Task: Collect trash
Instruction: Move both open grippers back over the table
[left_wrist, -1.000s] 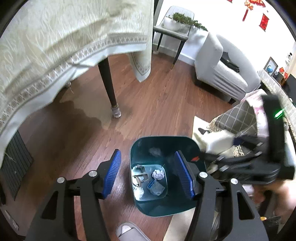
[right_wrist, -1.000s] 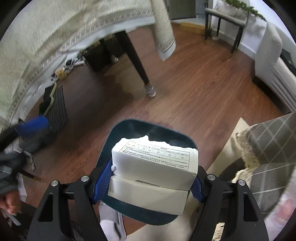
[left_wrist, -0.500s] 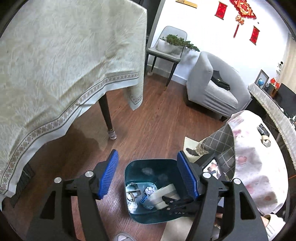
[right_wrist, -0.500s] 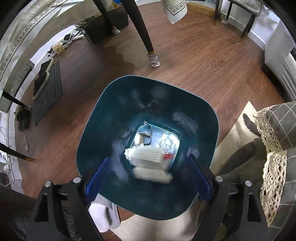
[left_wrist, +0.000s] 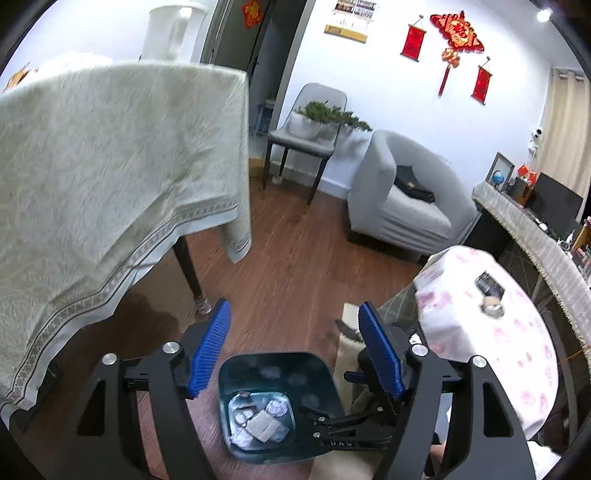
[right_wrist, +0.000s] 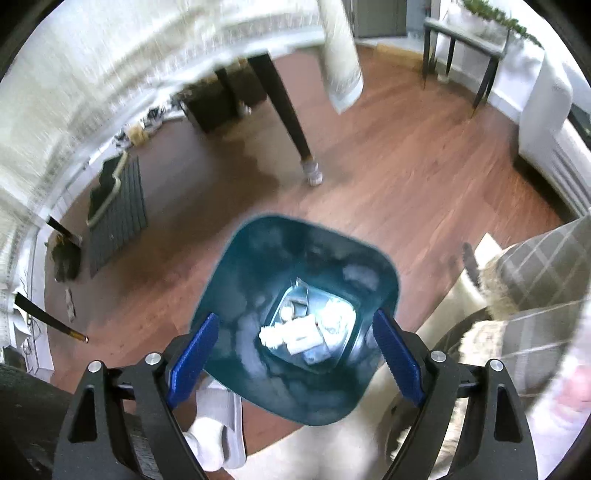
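Teal bin (right_wrist: 236, 295) below spread, empty right gripper (right_wrist: 295, 354); blurred white trash (right_wrist: 295, 334) indistinct inside.

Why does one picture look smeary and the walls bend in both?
Right wrist view: motion blur streaks the cream patterned tablecloth and softens the dark teal plastic bin. Left wrist view: sharper, though the fisheye lens bows the white wall, and a ceiling light glares at the top right.

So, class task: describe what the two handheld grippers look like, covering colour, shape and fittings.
The left gripper and the right gripper look alike: black frames with triangular cut-outs, round silver bolts at the joints, and two flat fingers faced with ribbed blue pads. No cables show.
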